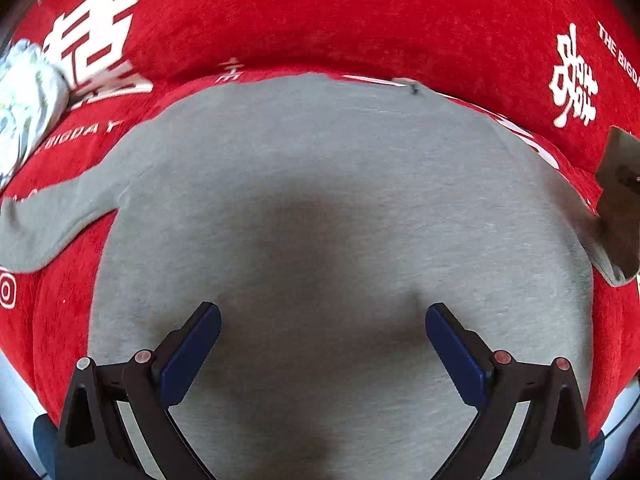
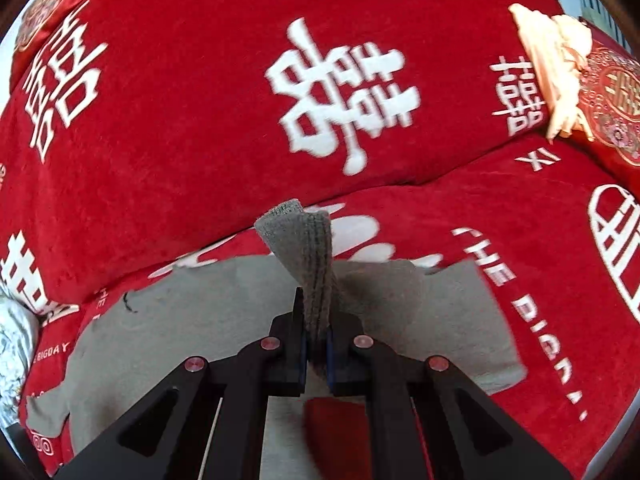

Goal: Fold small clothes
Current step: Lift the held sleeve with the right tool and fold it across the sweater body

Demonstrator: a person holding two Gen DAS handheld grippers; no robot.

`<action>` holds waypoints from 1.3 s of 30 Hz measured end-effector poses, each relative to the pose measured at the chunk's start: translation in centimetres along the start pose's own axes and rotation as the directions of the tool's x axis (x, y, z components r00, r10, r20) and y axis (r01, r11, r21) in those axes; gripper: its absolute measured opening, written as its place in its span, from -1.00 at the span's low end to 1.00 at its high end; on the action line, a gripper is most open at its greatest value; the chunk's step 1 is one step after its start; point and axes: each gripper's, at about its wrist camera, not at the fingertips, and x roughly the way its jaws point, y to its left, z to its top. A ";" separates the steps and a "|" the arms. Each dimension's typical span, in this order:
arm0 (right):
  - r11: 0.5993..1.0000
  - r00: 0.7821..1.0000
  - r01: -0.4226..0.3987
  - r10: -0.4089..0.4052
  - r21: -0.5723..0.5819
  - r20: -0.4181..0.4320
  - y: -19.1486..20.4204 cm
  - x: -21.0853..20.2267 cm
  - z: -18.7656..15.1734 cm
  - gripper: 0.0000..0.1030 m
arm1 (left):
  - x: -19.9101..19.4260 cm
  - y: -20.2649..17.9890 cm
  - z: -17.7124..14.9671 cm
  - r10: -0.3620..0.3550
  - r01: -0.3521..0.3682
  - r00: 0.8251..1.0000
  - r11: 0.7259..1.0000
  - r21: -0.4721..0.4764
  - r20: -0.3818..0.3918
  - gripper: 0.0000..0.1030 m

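A small grey long-sleeved top point(image 1: 320, 200) lies spread on the red blanket point(image 1: 360, 20). One sleeve point(image 1: 48, 220) reaches out to the left. My left gripper point(image 1: 323, 320) hovers over the middle of the top, jaws wide open and empty. In the right wrist view my right gripper point(image 2: 316, 344) is shut on the ribbed cuff of the other sleeve point(image 2: 308, 248), which stands up lifted above the grey top point(image 2: 180, 320). Part of that gripper shows at the right edge of the left wrist view point(image 1: 622, 196).
A red cushion with white characters point(image 2: 280, 80) rises behind the top. A pale patterned cloth point(image 1: 24, 104) lies at the far left. A cream garment point(image 2: 556, 72) and an ornate red cushion point(image 2: 616, 100) sit at the upper right.
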 end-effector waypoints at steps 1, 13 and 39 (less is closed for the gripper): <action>1.000 1.000 -0.009 0.009 -0.007 -0.002 0.7 0.1 -0.3 -0.86 | 0.0 0.5 -0.1 -0.004 0.004 1.000 1.000 -0.008 -0.001 0.99; 0.995 0.997 -0.061 0.058 -0.075 -0.046 8.4 1.7 -2.1 -0.86 | -0.9 3.5 -0.7 0.022 -0.022 0.999 1.000 -0.013 0.046 0.99; 0.943 0.978 -0.195 0.167 -0.271 -0.123 22.6 2.8 -7.8 -0.86 | -3.0 8.2 -2.2 -0.070 0.073 0.993 0.997 -0.034 0.093 0.99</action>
